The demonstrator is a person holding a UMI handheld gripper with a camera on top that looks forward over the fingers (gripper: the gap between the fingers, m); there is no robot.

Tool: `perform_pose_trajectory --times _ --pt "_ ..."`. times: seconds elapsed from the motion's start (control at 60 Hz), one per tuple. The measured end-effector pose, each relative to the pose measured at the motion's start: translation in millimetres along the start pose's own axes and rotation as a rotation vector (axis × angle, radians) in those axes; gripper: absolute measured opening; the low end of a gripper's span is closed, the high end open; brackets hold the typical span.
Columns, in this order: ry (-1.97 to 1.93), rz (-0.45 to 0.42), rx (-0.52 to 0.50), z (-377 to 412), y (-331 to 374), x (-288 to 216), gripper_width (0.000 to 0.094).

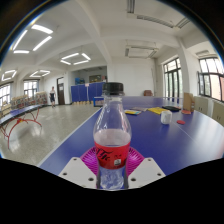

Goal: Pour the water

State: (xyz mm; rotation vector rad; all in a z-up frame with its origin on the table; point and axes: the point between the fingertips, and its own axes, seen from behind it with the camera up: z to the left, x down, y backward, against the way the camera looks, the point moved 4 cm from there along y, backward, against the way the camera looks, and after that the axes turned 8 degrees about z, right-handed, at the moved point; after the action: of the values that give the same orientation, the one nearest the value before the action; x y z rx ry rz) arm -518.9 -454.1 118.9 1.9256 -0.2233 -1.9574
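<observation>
Gripper (112, 166) fingers are pinching a bottle (112, 140) between their pink pads (94, 158), one pad pressing each side of its lower body. Standing upright, the bottle is keeping its long axis vertical, cap (113, 89) pointing at the ceiling. Whether its base is touching anything cannot be told, since the fingers are hiding it.

Clear plastic is showing through most of the bottle, with a dark cap on top and a red label (112, 154) wrapping the lower part. No water line can be made out.

Beyond the bottle a blue table (80, 135) is stretching away toward its far edge. Near that far right corner a white cup (166, 117) is standing, with a yellow object (156, 110) lying just behind it and a brown box-like item (187, 102) at the right edge. Nothing is sitting between the bottle and the cup.

Off the table's left edge, another table with red legs (22, 117) is standing on a pale floor (50, 122), well apart. Blue boards (88, 92) are lining the far wall.
</observation>
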Motion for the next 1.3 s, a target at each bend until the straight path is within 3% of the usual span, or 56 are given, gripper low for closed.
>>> perform_pose_trajectory --times 0.117,0.267,0.35,0.5,0.633,0.733,0.817,0.967,1.067,1.3 --pt "-0.039 -0.041 -0.072 2 4 -46 0.0305" --pt "-0.086 -0.174 -0.156 -16 -3 -153 0.0304" --pt "-0.212 -0.237 -0.257 -30 -19 -207 0.0306" --pt "-0.605 -0.287 -0.576 -56 -65 -314 0.0306" --pt "-1.107 -0.282 -0.888 -135 -134 -366 0.0306" --pt "-1.455 -0.295 -1.005 -200 -200 -374 0.0305" --pt "-1.685 -0.297 -1.038 -247 -245 -356 0.0304" --pt "-1.931 -0.268 -0.992 -296 -319 -315 0.0306" --pt "-2.067 -0.267 -0.958 -325 -329 -279 0.0304" --pt "-2.099 -0.194 -0.992 -321 -351 -276 0.0302"
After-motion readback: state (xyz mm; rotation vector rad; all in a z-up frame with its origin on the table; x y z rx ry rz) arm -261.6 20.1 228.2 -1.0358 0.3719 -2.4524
